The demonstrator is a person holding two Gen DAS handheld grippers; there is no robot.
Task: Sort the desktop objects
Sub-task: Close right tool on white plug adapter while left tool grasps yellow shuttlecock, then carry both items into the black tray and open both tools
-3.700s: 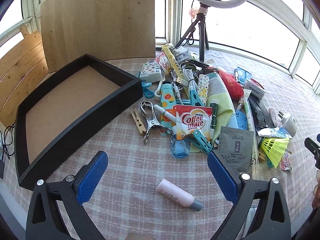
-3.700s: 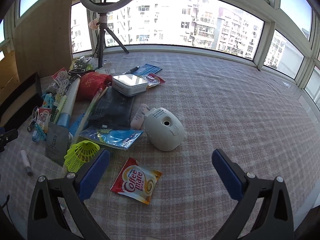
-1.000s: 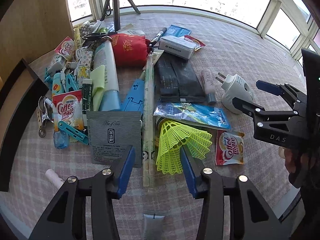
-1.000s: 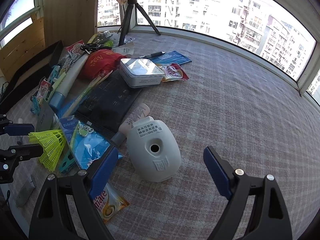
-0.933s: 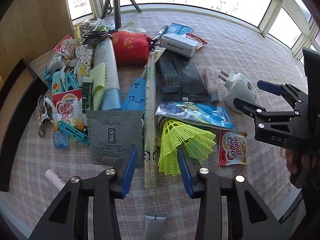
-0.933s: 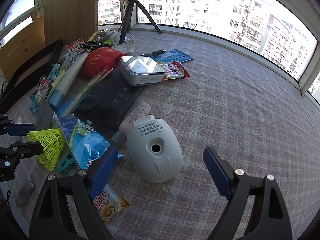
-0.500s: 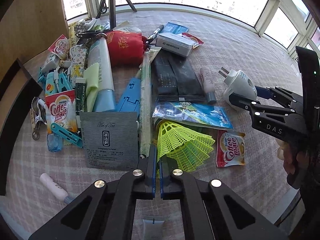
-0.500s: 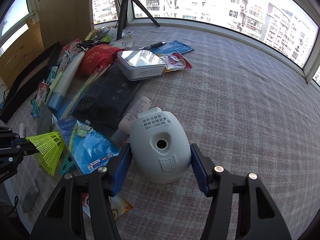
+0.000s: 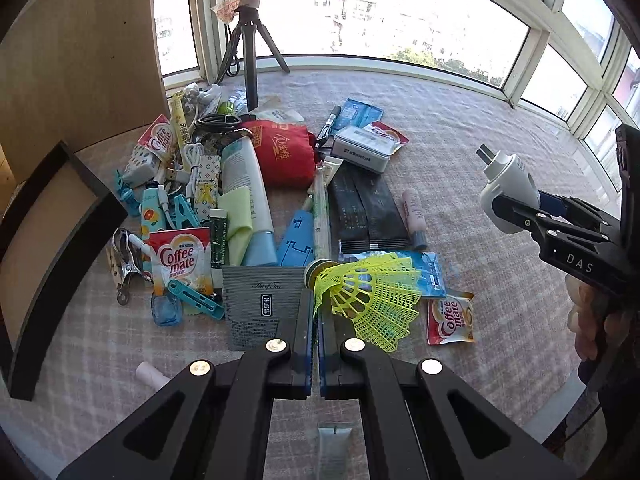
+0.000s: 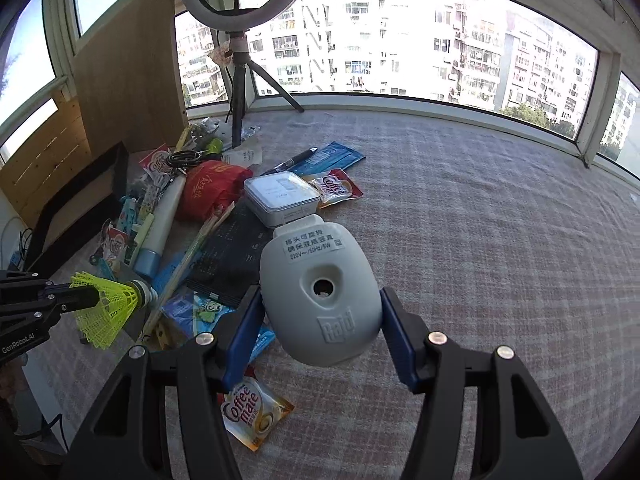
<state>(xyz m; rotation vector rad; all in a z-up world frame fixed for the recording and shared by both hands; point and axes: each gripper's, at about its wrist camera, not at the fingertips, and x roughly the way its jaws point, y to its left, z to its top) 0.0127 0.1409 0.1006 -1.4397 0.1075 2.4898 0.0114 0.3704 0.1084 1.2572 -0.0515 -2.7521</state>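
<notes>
Both picks look done — the left gripper (image 9: 319, 322) pinches the yellow mesh plastic shuttlecock (image 9: 368, 298), the right gripper (image 10: 320, 328) clamps the white egg-shaped plug-in device (image 10: 320, 296), both above the bench (image 10: 480, 220) — next, probably, carrying them to the black-rimmed tray (image 9: 60, 216).

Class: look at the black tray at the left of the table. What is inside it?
The black tray shows only its bare brown floor; nothing lies on the part in view. Its near end runs out of the picture, and in the right wrist view its wall hides most of the inside.
</notes>
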